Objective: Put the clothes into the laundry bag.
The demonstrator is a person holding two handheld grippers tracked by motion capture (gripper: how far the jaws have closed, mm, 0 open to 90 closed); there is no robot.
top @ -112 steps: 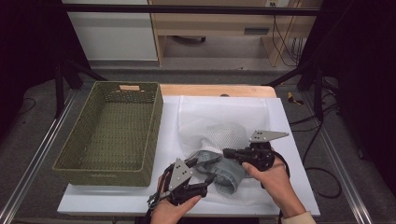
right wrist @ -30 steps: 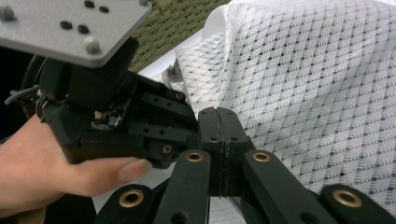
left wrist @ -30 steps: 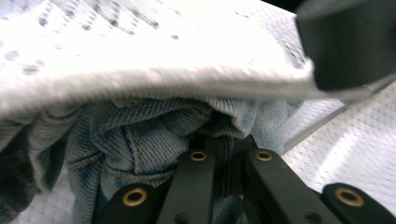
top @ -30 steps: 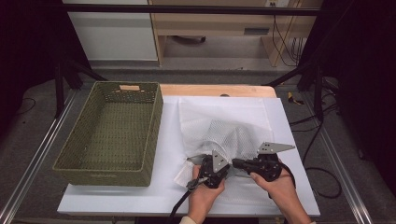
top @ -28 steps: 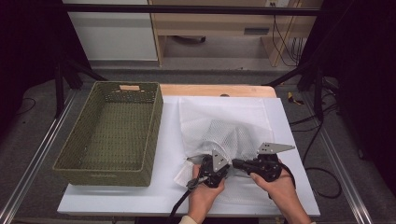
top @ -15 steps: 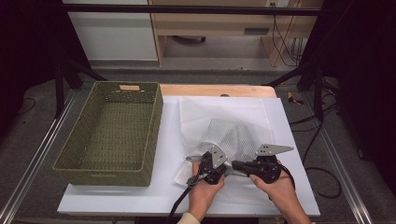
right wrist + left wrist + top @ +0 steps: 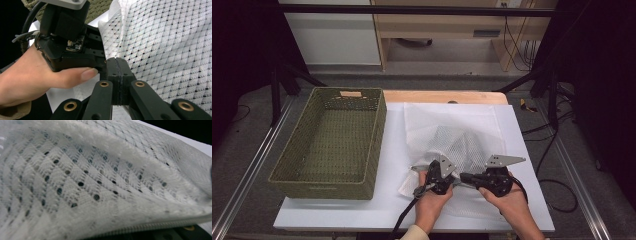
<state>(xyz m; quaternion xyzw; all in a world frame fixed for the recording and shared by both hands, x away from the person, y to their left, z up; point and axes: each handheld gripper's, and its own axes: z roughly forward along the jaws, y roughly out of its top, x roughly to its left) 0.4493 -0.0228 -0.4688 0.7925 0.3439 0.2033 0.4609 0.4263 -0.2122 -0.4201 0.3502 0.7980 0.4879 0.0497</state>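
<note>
Currently, mesh bag (image 7: 462,145): at table (image 7: 337,220) centre, 3 o'clock of basket (image 7: 332,145).
Left gripper (image 7: 435,172): we're clamped on the bag's near edge.
Right gripper (image 7: 117,72): pinching the same edge.
Risk: thin mesh could slip if we pull unevenly.

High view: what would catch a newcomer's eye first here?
The white mesh bag, bunched up on the white sheet in the middle of the table, with the left tool and right tool meeting at its near edge. To its left stands a big green woven basket, nothing inside.
</note>
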